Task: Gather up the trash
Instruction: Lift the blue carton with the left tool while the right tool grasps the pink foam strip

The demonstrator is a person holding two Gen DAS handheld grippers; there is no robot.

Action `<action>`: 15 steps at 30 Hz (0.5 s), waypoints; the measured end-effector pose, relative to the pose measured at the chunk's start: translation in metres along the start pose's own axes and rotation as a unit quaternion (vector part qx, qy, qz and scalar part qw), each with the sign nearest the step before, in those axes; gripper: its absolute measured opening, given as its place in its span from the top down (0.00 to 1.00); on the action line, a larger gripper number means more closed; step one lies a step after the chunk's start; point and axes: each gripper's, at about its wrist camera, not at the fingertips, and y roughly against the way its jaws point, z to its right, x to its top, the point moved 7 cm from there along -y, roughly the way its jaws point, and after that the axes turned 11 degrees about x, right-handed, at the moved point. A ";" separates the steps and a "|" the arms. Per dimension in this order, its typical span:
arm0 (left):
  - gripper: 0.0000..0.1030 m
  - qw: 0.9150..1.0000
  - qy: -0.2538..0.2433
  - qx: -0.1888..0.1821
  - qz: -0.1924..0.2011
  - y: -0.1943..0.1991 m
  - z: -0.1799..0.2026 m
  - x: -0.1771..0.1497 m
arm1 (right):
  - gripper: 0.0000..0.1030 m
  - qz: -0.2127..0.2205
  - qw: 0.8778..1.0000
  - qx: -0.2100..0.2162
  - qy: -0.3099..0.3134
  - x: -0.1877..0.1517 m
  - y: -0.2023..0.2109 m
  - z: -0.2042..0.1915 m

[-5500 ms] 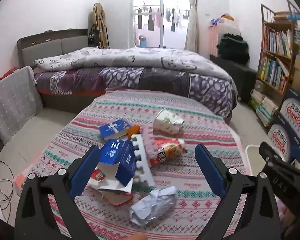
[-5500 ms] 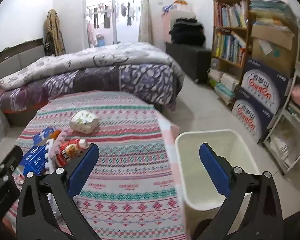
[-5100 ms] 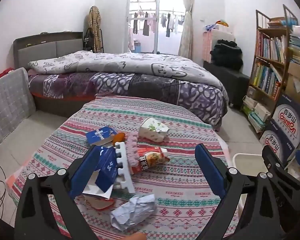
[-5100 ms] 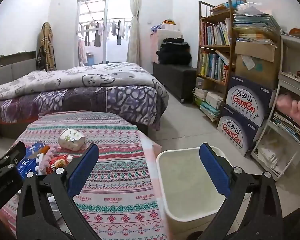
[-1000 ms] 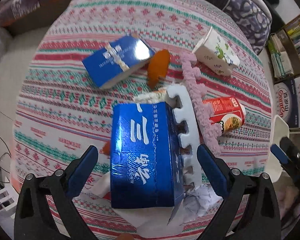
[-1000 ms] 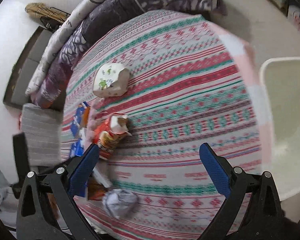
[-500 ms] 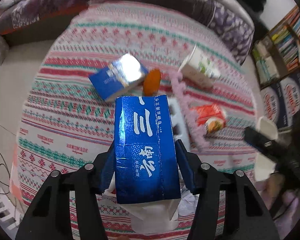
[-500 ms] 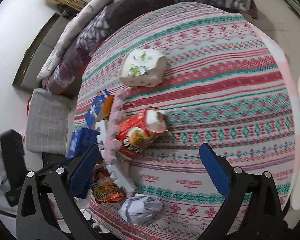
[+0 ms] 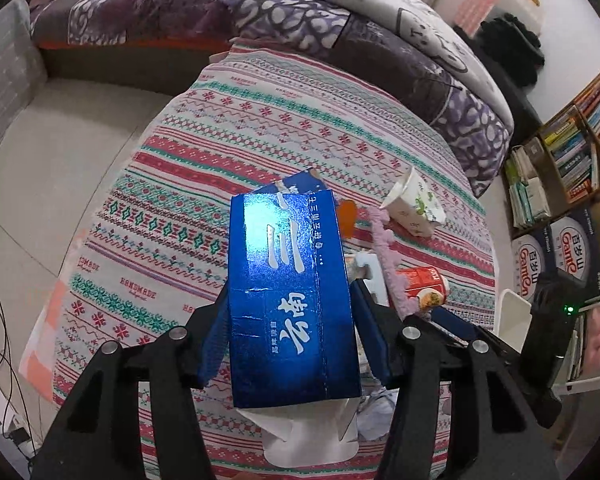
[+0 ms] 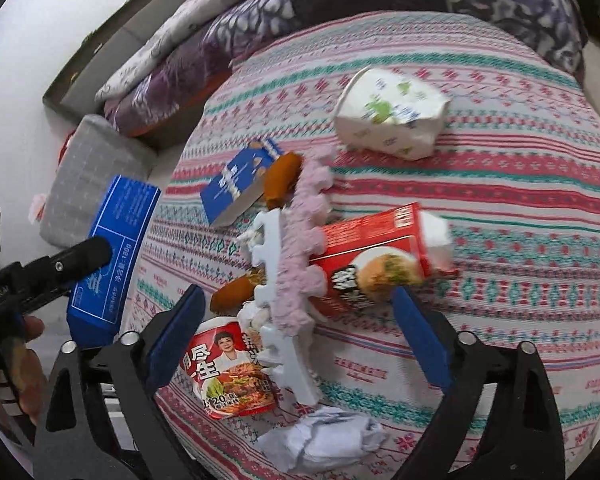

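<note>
My left gripper (image 9: 290, 320) is shut on a large blue carton (image 9: 288, 300) and holds it above the patterned tablecloth (image 9: 236, 120); white paper hangs from the carton's near end. The right wrist view shows that blue carton (image 10: 112, 252) at the left. My right gripper (image 10: 296, 320) hovers low over the trash pile with its jaws closing. Between them lie a red carton (image 10: 372, 256), a pink foam strip (image 10: 300, 248) and a white foam strip (image 10: 280, 320), and no pad presses on any of them.
On the cloth lie a white crumpled carton (image 10: 388, 116), a small blue box (image 10: 240, 180), an orange piece (image 10: 282, 178), a red noodle-cup lid (image 10: 228, 376) and crumpled paper (image 10: 320, 440). A white bin (image 9: 514, 316) stands right of the table; a bed lies behind, bookshelves at the right.
My left gripper closed on the large blue carton and lifted it off the pile. My right gripper swung left from the bin side to above the red carton and foam strips.
</note>
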 end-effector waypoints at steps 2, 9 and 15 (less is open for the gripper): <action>0.45 1.000 -0.001 0.001 -0.002 -0.003 -0.001 0.000 | 0.23 -0.005 1.000 0.006 -0.004 0.000 -0.007 -0.001; 0.45 1.000 -0.004 0.005 -0.007 -0.009 -0.004 -0.002 | 0.73 -0.027 0.999 0.028 -0.027 -0.009 -0.021 0.002; 0.45 1.000 -0.010 0.002 -0.006 -0.011 0.000 -0.002 | 0.81 -0.015 0.998 0.042 -0.032 -0.005 -0.014 0.001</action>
